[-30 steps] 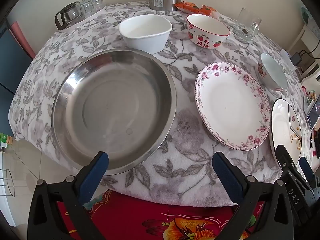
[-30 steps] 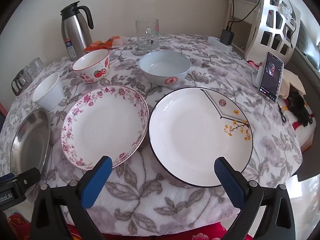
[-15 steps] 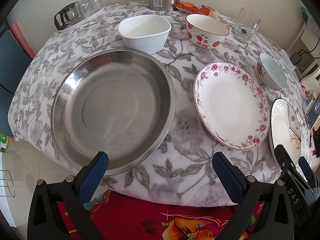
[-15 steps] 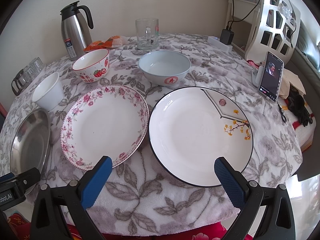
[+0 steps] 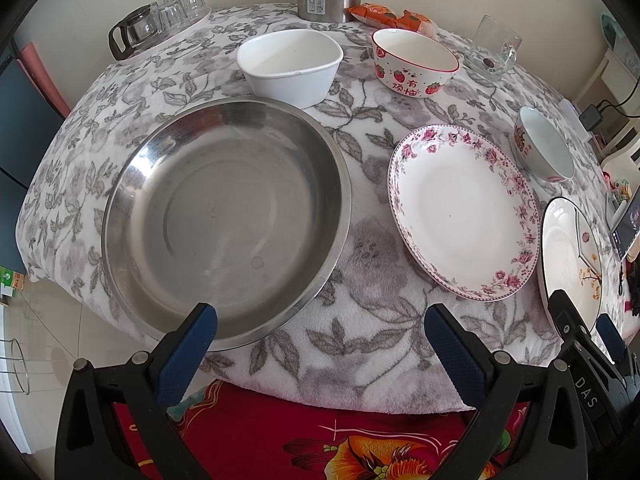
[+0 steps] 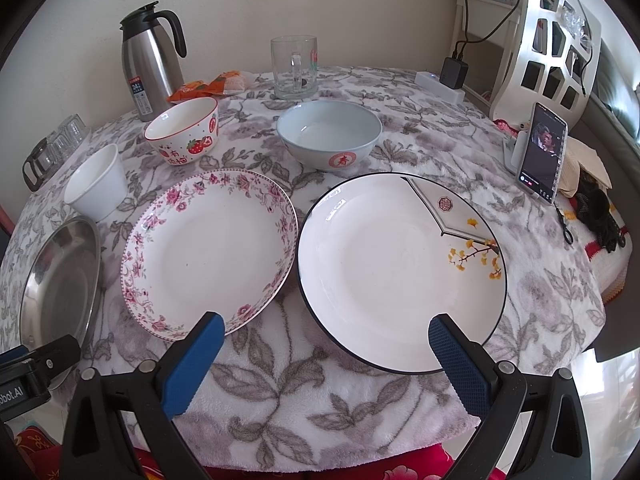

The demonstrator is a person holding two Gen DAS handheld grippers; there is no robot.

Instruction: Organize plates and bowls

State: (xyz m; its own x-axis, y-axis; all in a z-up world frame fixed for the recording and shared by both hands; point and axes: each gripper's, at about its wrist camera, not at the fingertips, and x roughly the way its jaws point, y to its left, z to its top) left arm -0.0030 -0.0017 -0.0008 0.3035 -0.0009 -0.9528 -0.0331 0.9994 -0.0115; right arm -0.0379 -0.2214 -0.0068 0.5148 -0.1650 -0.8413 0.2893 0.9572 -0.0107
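A large steel plate [image 5: 224, 220] lies at the table's near left, also in the right wrist view [image 6: 56, 280]. A pink-flowered plate [image 5: 460, 212] [image 6: 208, 248] lies beside a black-rimmed plate [image 6: 400, 272] [image 5: 568, 248]. Behind them stand a white bowl [image 5: 290, 64] [image 6: 98, 184], a strawberry bowl [image 5: 414, 62] [image 6: 182, 132] and a pale blue bowl [image 6: 328, 132] [image 5: 544, 148]. My left gripper [image 5: 320, 344] is open and empty at the near table edge, before the steel plate. My right gripper [image 6: 324, 356] is open and empty, before the two china plates.
A steel thermos [image 6: 150, 60], a glass mug [image 6: 294, 66], orange snack packets [image 6: 208, 86] and a tray of glasses [image 5: 160, 22] stand at the back. A phone on a stand [image 6: 542, 152], a charger [image 6: 454, 74] and a white rack [image 6: 548, 36] are at the right.
Both grippers have crept very slightly forward toward the table. Nothing on the table has moved.
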